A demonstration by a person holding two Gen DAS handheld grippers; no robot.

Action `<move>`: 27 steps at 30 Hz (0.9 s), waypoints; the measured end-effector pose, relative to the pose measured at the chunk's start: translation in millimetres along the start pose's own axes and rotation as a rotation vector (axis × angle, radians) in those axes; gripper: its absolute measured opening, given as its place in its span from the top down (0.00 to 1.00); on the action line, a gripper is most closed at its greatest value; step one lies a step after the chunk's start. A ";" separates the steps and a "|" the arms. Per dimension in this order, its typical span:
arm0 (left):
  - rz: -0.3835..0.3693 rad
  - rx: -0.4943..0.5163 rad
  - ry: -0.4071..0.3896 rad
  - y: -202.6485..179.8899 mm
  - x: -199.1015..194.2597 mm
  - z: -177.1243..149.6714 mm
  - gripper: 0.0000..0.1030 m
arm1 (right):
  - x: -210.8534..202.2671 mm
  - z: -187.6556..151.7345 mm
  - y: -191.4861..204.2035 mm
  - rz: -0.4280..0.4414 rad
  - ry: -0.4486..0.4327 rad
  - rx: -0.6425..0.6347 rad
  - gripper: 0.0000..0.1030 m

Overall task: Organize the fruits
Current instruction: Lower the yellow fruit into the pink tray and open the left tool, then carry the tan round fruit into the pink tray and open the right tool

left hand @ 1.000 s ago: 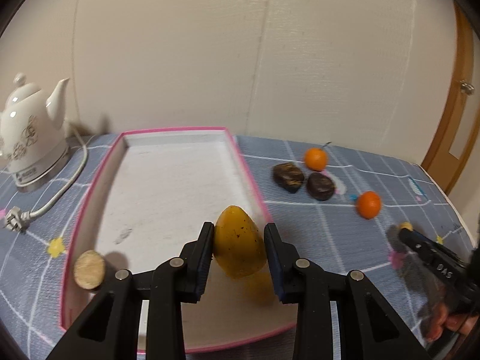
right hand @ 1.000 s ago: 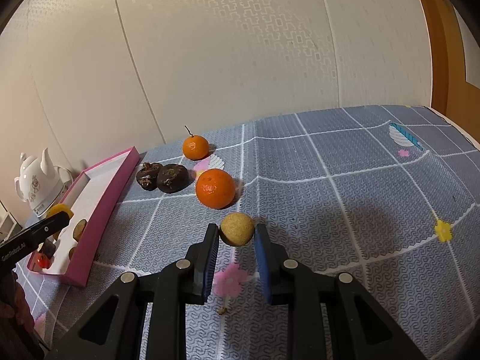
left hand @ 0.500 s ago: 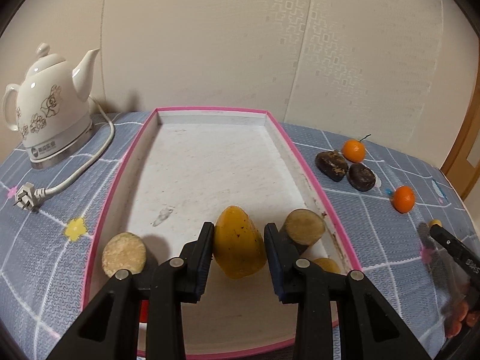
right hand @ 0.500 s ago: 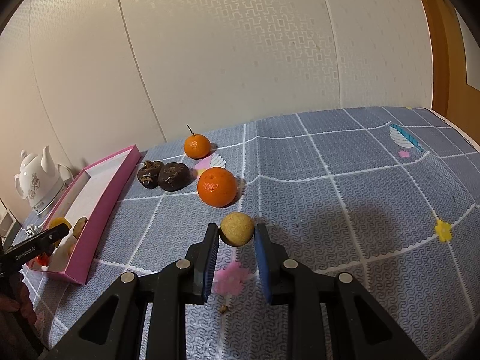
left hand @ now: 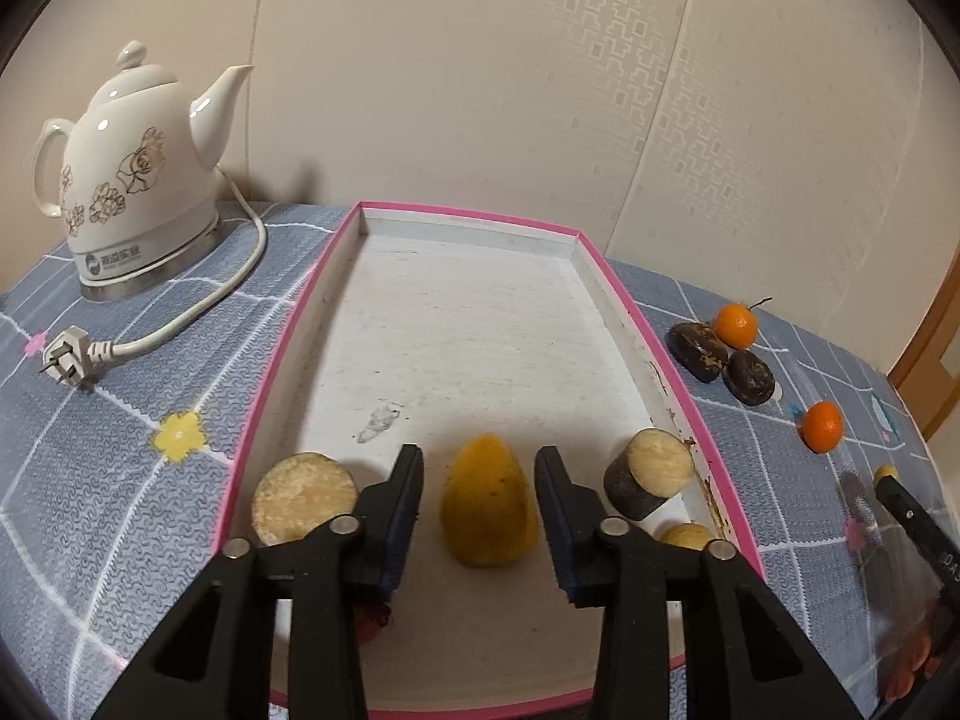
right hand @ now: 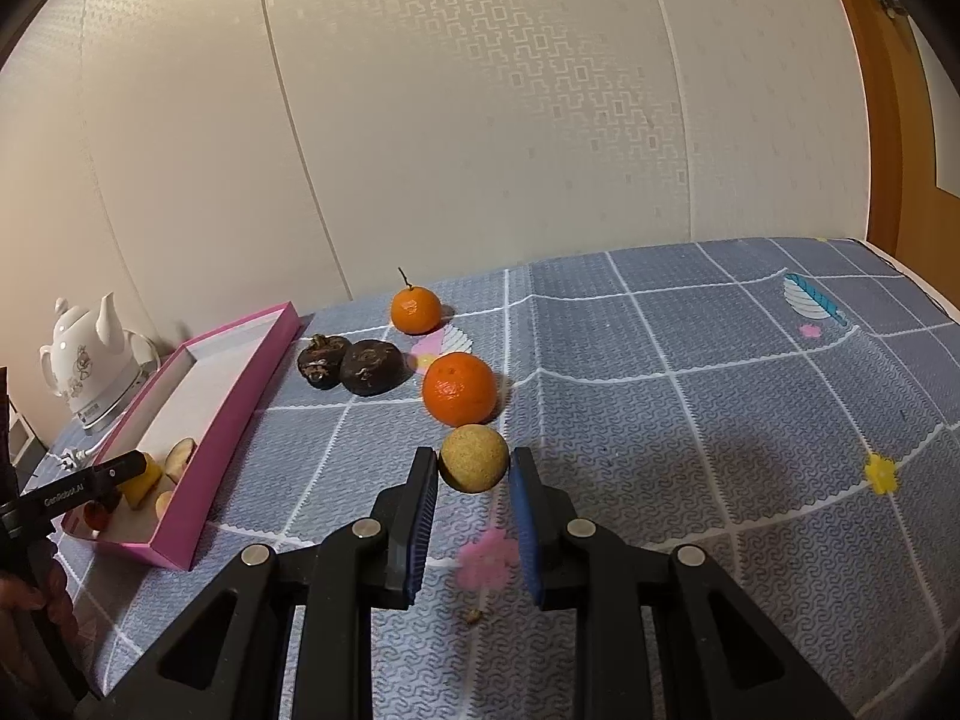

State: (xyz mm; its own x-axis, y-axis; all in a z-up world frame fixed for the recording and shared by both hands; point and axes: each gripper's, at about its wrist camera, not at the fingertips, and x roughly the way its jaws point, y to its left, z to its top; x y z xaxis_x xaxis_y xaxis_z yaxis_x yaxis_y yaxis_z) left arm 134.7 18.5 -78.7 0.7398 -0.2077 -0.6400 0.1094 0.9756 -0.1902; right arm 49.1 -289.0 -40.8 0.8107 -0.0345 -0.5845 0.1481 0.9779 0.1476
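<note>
My left gripper (left hand: 477, 483) is open over the near end of the pink-rimmed tray (left hand: 300, 324). A yellow fruit piece (left hand: 489, 504) stands on the tray floor between the fingers, free of both pads. Two cut brown pieces (left hand: 300, 498) (left hand: 651, 471) and a small yellow piece (left hand: 687, 537) lie beside it. My right gripper (right hand: 474, 474) is shut on a small tan round fruit (right hand: 474, 459), held just above the cloth. Two oranges (right hand: 459, 390) (right hand: 415, 309) and two dark brown fruits (right hand: 371, 366) (right hand: 323, 360) lie beyond it.
A white teapot-style kettle (left hand: 129, 180) with its cord and plug (left hand: 69, 363) stands left of the tray. The table has a blue-grey patterned cloth (right hand: 720, 420). A wall runs behind. The tray also shows at the left in the right wrist view (right hand: 204, 456).
My left gripper moved in over the tray, lowered and opened, leaving the yellow piece standing on the tray floor. The right gripper stayed almost still with the tan fruit.
</note>
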 end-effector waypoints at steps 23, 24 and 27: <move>0.004 0.112 -0.101 -10.9 -35.1 -23.8 0.27 | 14.8 -1.9 75.5 0.170 0.068 -0.129 0.76; 0.006 0.114 -0.109 -11.2 -37.0 -23.8 0.23 | 16.1 -1.7 81.2 0.182 0.070 -0.139 0.76; -0.003 0.111 -0.141 -9.3 -44.5 -24.0 0.13 | 20.6 -1.5 97.9 0.212 0.082 -0.165 0.76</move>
State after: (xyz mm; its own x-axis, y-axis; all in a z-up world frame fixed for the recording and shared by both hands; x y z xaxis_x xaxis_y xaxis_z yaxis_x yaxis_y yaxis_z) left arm 84.8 16.9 -66.3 0.8244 -0.2061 -0.5271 0.1783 0.9785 -0.1037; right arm 79.4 -193.7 -39.5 0.7643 0.1851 -0.6177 -0.1199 0.9820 0.1459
